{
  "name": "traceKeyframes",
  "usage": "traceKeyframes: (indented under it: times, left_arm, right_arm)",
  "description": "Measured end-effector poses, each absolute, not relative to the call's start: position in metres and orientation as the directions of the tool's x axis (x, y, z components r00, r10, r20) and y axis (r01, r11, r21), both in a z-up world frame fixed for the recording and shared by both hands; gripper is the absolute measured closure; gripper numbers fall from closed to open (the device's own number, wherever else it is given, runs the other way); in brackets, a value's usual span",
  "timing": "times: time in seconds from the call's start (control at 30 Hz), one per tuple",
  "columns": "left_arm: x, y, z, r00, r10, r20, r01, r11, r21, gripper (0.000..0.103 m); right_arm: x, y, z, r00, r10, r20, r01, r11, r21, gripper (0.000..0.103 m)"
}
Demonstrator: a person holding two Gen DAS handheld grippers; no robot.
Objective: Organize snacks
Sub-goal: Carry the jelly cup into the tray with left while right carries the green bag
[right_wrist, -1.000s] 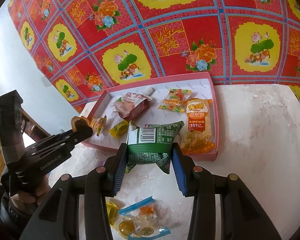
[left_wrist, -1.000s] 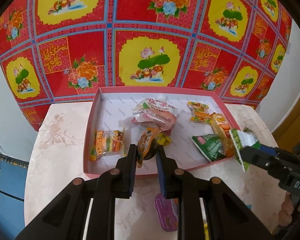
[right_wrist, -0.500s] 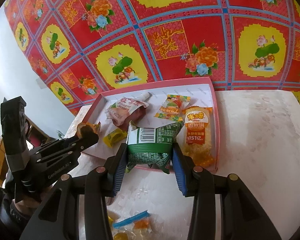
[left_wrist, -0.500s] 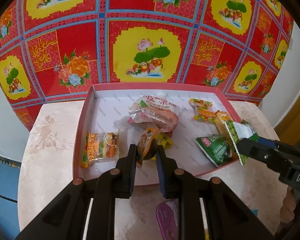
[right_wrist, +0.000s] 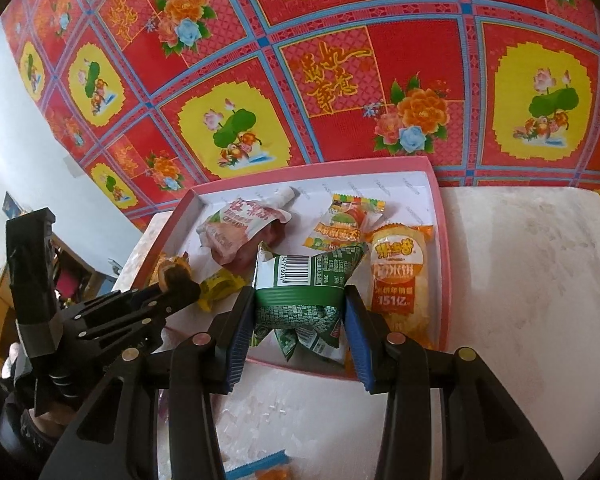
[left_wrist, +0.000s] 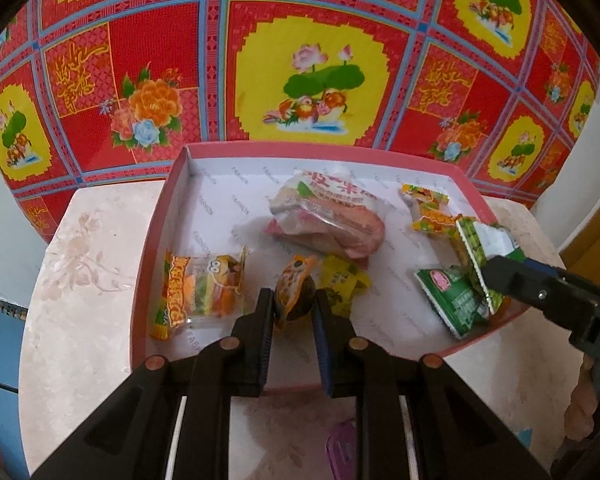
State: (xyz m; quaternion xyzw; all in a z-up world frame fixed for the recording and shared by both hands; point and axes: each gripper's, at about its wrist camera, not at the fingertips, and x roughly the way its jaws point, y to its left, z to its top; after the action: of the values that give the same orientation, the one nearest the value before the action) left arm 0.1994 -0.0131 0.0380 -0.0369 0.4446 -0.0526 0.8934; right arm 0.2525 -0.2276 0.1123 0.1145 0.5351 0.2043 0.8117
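A: Where do the snacks sit?
B: The left gripper [left_wrist: 293,305] clamps a small orange packet [left_wrist: 291,288] over the pink tray [left_wrist: 156,224]

A: And the other?
B: The right gripper [right_wrist: 299,312] pinches a green packet [right_wrist: 300,300] above the tray's near edge

The left gripper [left_wrist: 291,312] pinches a small orange-wrapped snack [left_wrist: 294,290] above the pink tray [left_wrist: 156,236], just beside a yellow packet [left_wrist: 342,280]. In the tray lie an orange jelly packet [left_wrist: 200,290], a large pink-and-white bag [left_wrist: 328,216] and a green packet [left_wrist: 450,300]. From the right, the right gripper [left_wrist: 496,272] clamps another green packet [left_wrist: 480,248] over the tray's edge.
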Motion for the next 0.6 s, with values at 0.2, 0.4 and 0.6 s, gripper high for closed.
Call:
traceKeyframes:
  times: [0.2,0.4,0.6]
  left_arm:
    - [0.208,-0.013,0.033,0.585,-0.12,-0.802,0.058,0.993,-0.106,0.083]
    - [0.214,-0.012,0.03,0.582,-0.12,-0.804,0.056,0.993,-0.108,0.084]
    - [0.216,-0.011,0.029,0.583,-0.124,-0.803,0.059,0.992,-0.111,0.084]
  right_arm:
    - [0.257,-0.228,0.106,0.341,0.454,-0.823,-0.196,0.891,0.41,0.059]
    - [0.261,-0.229,0.099,0.339,0.458,-0.822,-0.183,0.889,0.42,0.059]
    - [0.263,-0.227,0.096,0.34,0.46,-0.82,-0.179,0.888,0.424,0.059]
